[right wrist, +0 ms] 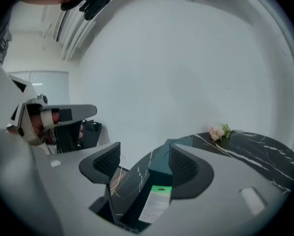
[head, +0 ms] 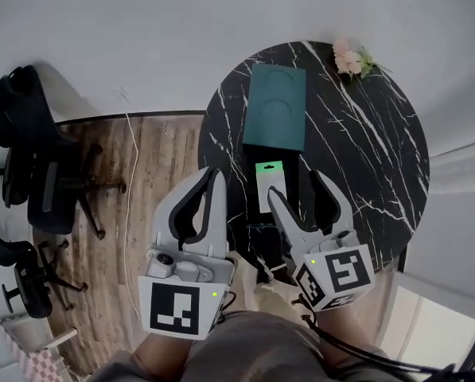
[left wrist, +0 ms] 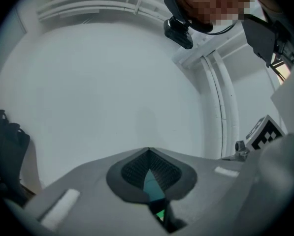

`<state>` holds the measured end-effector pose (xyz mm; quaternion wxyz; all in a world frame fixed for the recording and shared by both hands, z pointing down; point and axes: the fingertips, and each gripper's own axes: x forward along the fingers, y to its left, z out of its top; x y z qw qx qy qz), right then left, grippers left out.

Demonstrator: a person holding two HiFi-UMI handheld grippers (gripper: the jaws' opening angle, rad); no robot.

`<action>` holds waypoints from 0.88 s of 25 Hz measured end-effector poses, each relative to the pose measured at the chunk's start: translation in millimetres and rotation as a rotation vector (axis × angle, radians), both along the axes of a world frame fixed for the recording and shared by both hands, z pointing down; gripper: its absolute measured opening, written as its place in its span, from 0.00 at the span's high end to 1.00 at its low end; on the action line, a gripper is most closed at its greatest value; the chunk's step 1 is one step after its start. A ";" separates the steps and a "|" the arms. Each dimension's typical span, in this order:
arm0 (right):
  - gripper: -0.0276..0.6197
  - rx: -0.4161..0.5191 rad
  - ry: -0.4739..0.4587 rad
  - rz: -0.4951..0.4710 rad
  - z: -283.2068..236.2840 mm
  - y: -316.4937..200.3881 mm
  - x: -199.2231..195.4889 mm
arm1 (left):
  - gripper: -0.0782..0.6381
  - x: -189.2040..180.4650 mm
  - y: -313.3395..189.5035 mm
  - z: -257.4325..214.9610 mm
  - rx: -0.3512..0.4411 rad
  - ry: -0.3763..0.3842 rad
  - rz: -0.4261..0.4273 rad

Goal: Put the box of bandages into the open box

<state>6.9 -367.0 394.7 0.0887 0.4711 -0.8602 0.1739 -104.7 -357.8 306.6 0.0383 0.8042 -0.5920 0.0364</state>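
The box of bandages [head: 270, 183], white with a green end, lies flat on the round black marble table [head: 364, 157], its long axis running away from the person; nothing grips it. Just beyond its green end sits a teal box [head: 274, 106], probably the open box meant by the task, though no view shows clearly whether its top is open. On the near side, by the table's edge, is a dark item [head: 265, 243] too dim to identify.

The right gripper [head: 294, 189] hangs just beside the bandage box on its right, jaws spread wide and holding nothing; its own view shows the box low in the gap between them, not touched. The left gripper [head: 212, 183] is off the table's left edge, over the wooden floor [head: 153, 173], jaws pressed together at the tips and empty.

The step in hand looks like the approach before the grasp. The next move calls for shifting the right gripper left and down so its jaws straddle the narrow width of the bandage box, then closing, lifting, and carrying it forward over the teal box. A small bunch of pink flowers [head: 350, 58] at the far rim is well clear.
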 end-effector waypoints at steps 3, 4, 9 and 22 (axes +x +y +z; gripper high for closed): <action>0.48 0.081 -0.022 -0.022 -36.7 11.9 1.7 | 0.89 7.9 18.4 -24.3 0.053 -0.014 -0.012; 0.50 0.110 -0.028 -0.033 -47.8 15.7 2.1 | 0.89 10.9 24.2 -32.8 0.074 -0.014 -0.015; 0.63 0.236 -0.050 -0.069 -95.5 38.4 8.5 | 0.89 21.8 56.2 -68.8 0.166 -0.005 -0.048; 0.92 0.411 0.011 -0.087 -155.3 74.9 20.2 | 0.89 23.4 105.9 -109.7 0.264 -0.088 -0.148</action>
